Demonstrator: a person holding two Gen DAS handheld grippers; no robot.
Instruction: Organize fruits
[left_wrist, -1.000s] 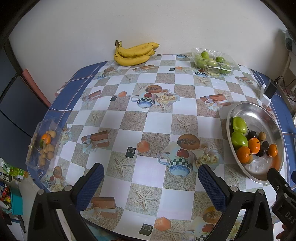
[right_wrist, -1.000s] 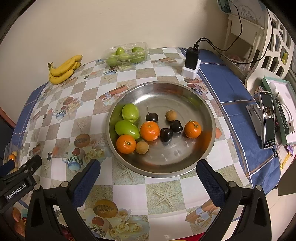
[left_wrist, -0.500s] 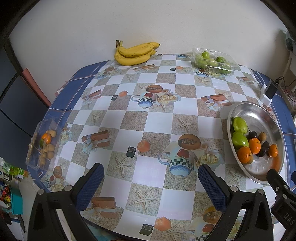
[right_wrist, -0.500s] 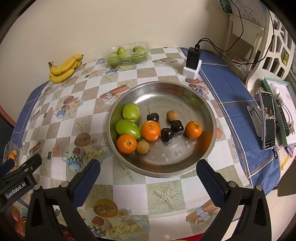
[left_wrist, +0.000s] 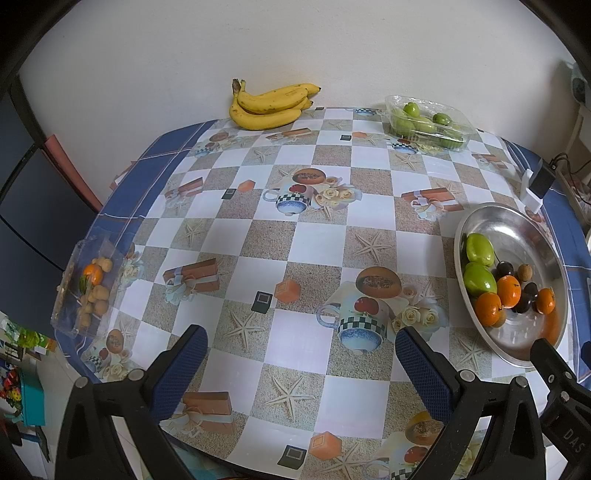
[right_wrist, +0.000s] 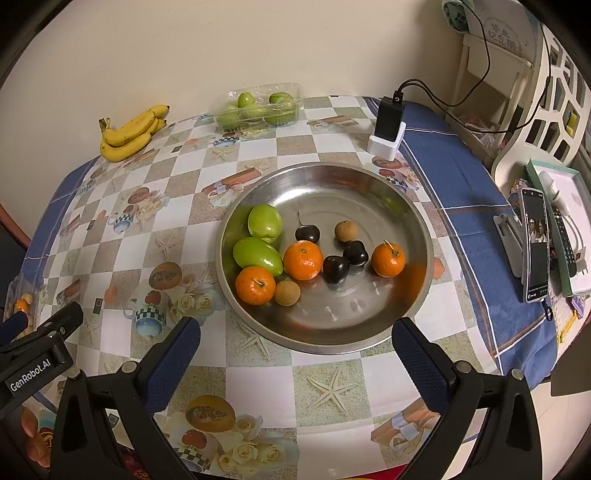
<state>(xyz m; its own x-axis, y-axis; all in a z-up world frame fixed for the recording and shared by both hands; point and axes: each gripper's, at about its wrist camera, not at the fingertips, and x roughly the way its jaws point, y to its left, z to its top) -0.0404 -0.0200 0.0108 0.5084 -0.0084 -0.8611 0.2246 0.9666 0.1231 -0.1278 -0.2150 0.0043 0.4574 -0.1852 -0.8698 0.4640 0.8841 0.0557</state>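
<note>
A clear box (left_wrist: 86, 291) of small brown fruits and one orange is sitting at the table's (left_wrist: 295, 236) left edge. Bananas (left_wrist: 271, 107) are lying by the wall, beside a tray of green fruit (left_wrist: 428, 123). The steel bowl (right_wrist: 369, 332) is holding oranges, green fruits and cherries. The left hand-held gripper (left_wrist: 301, 363) and right hand-held gripper (right_wrist: 295, 350) are hovering wide open, empty.

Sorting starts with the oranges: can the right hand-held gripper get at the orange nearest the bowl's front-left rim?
Probably yes. The right hand-held gripper is open just before the steel bowl, and nothing covers that orange, though a small brown fruit touches it.
</note>
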